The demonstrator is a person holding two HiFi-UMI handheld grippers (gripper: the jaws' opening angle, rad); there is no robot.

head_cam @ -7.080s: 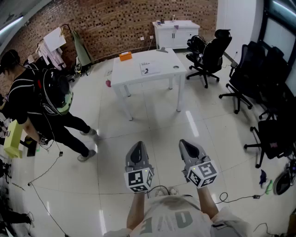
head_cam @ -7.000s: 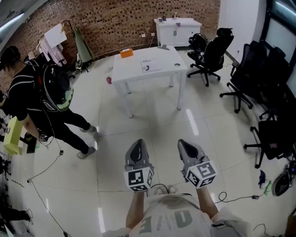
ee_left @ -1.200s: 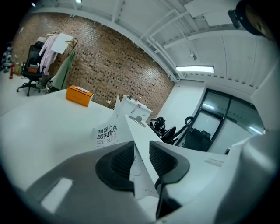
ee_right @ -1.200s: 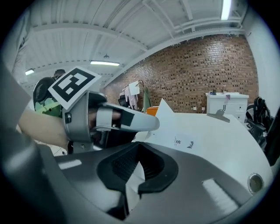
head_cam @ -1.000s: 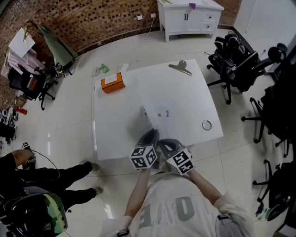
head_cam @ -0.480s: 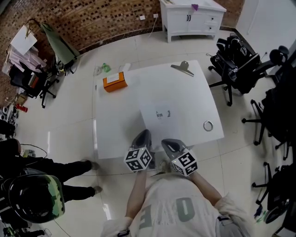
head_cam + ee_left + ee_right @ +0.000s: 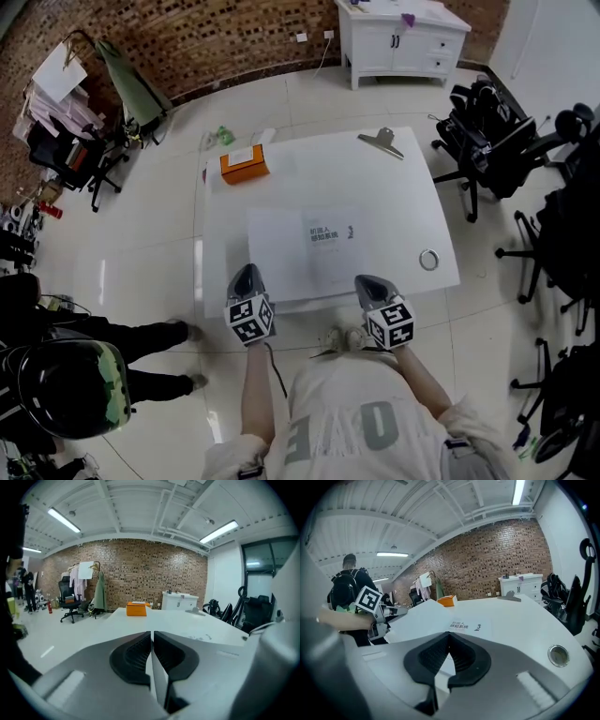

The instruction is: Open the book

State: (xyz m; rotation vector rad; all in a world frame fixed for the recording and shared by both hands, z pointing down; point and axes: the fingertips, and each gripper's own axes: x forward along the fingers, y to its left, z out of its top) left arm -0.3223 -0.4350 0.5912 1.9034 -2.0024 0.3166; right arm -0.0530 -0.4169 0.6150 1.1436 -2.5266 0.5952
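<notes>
A thin white book point(image 7: 330, 246) lies spread near the front edge of the white table point(image 7: 398, 192), its printed title page point(image 7: 466, 626) facing up. The turned cover point(image 7: 277, 251) stretches to the left. My left gripper point(image 7: 246, 274) is at the cover's left front corner. Its jaws have just opened slightly, and the cover's thin white edge still sits pinched between the pads point(image 7: 138, 649). In the right gripper view the cover point(image 7: 419, 617) rises toward that gripper. My right gripper point(image 7: 367, 281) is shut at the book's right front corner; I cannot tell if it pinches a page.
An orange box point(image 7: 244, 166) sits at the table's far left, a metal clip point(image 7: 380, 141) at the far right, a small ring point(image 7: 428, 260) near the right edge. Office chairs point(image 7: 487, 117) crowd the right side. A person with a backpack point(image 7: 66, 394) is at lower left.
My left gripper has swung left, away from the right gripper, carrying the cover with it, so the book now lies spread. The right gripper has shifted a little to the right.
</notes>
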